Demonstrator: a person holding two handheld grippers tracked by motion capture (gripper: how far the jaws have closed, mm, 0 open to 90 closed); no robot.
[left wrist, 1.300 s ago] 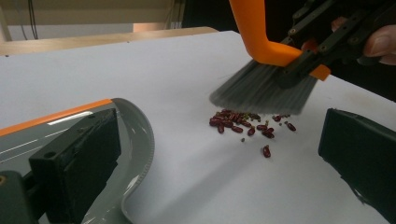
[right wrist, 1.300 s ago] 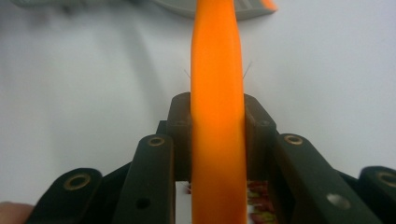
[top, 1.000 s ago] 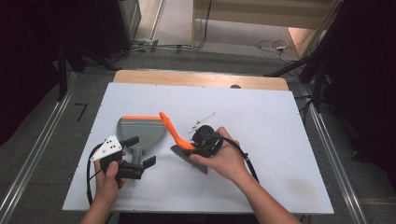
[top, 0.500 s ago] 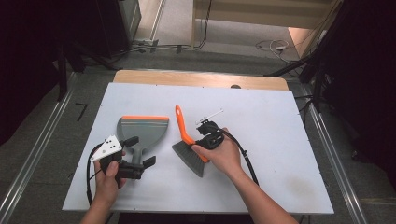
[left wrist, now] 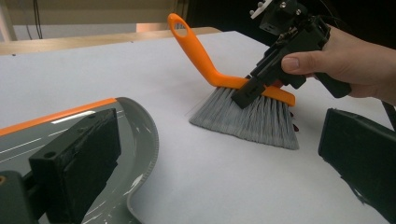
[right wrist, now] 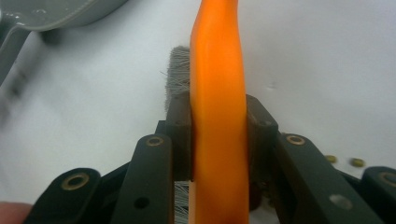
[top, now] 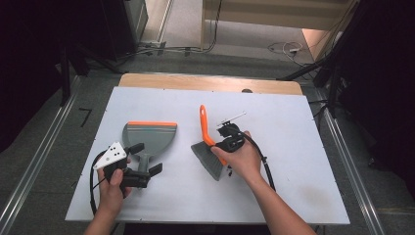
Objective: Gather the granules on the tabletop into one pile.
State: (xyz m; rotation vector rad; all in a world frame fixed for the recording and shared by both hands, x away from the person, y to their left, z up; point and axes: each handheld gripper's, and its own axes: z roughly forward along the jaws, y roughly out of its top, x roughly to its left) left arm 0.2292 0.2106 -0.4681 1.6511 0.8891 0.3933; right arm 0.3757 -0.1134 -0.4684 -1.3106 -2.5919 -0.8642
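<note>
In the high view the grey dustpan (top: 149, 137) with an orange front edge lies on the white table (top: 293, 186); the left hand-held gripper (top: 142, 171) sits at the dustpan's handle on the side nearest the person, its jaws spread to either side of the handle, apart from it; to the right of the dustpan, near it but not touching, the brush (top: 209, 147) stands with its grey bristles on the table and its orange handle pointing away from the person; the right hand-held gripper (top: 221, 147) is closed on the brush's orange back.

In the left gripper view the dustpan (left wrist: 135, 135) fills the lower left, one black jaw over it and the other well to the right, wide apart with nothing pressed between; beyond the dustpan the brush (left wrist: 243, 114) rests bristles-down, clamped by the right hand-held gripper (left wrist: 254, 88).

In the right gripper view both jaws press the sides of the brush's (right wrist: 218, 93) orange back; the dustpan (right wrist: 51, 14) lies at upper left.
</note>
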